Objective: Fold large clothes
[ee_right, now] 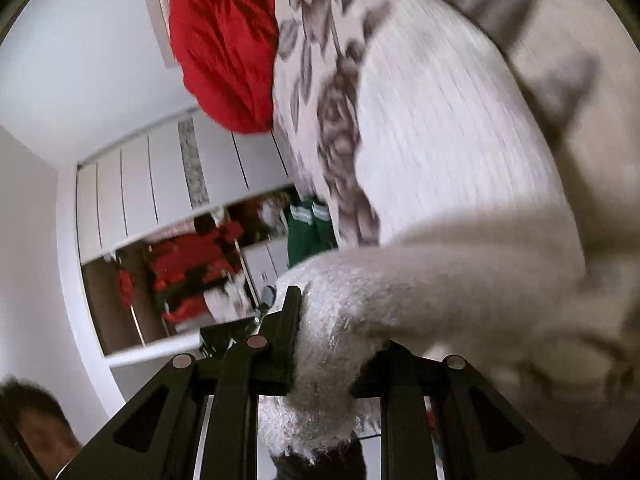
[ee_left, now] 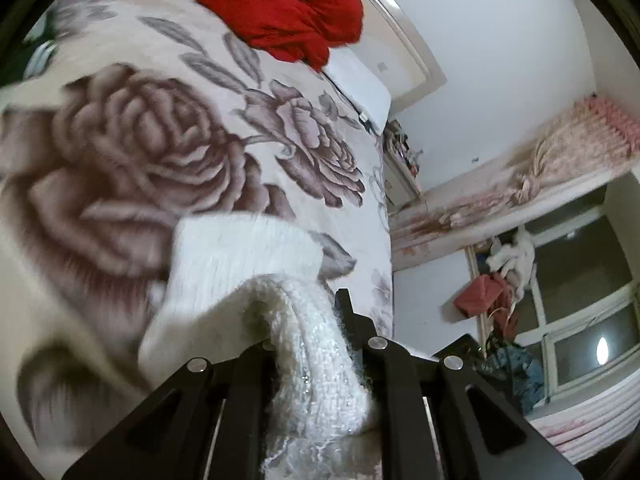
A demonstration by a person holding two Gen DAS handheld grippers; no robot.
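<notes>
A white knitted sweater lies on a bed with a rose-patterned blanket. My left gripper is shut on a bunched fold of the sweater, which fills the gap between the black fingers. In the right wrist view the same white sweater spreads over the blanket. My right gripper is shut on a thick bunch of the knit. Both views are tilted and blurred.
A red cloth is heaped at the head of the bed, and it also shows in the right wrist view. A window with hanging clothes is on one side. A wardrobe with a mirror is on the other.
</notes>
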